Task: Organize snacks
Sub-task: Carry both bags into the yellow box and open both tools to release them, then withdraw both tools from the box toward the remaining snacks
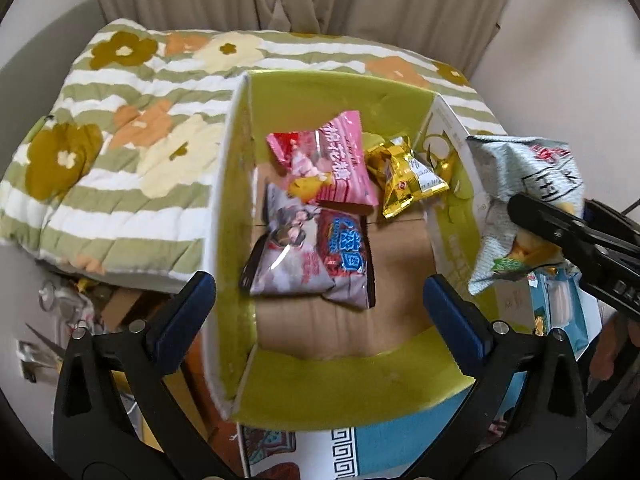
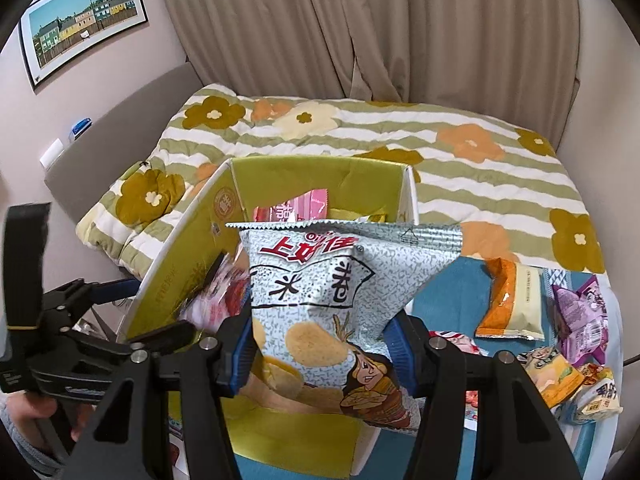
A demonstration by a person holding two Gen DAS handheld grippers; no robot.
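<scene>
From the left wrist, the left gripper (image 1: 320, 312) hangs over an open cardboard box (image 1: 344, 384), its blue-padded fingers (image 1: 188, 312) spread wide with nothing between them. No earlier view is at hand, so only the wide gap can be told. The box has glossy lime-green inner walls and flaps and a plain brown corrugated floor. On that floor lie three crinkly foil packets: a pink pillow-shaped packet (image 1: 332, 160) towards the back, a shiny gold packet (image 1: 408, 178) beside it on the right, and a grey-and-pink packet (image 1: 308, 256) nearest the camera, partly under the pink one. At the right edge the right gripper (image 1: 560, 236) holds a pale speckled crisp bag (image 1: 516, 184) above the box's right wall. Behind the box a quilted bedspread (image 1: 120, 128) shows green stripes and puffy flowers.

From the right wrist, the right gripper (image 2: 320, 348) is closed tight on the crisp bag (image 2: 320, 292), pinching its lower half so the film creases; the serrated top seal fans out flat above the box (image 2: 180, 264). To the right, on a blue surface (image 2: 448, 292), lie an orange-and-cream packet (image 2: 512, 304), a purple packet (image 2: 584, 312) and more small wrapped snacks (image 2: 568, 380). The left gripper (image 2: 104, 300) shows at the left, a hand (image 2: 40, 412) beneath it.
</scene>
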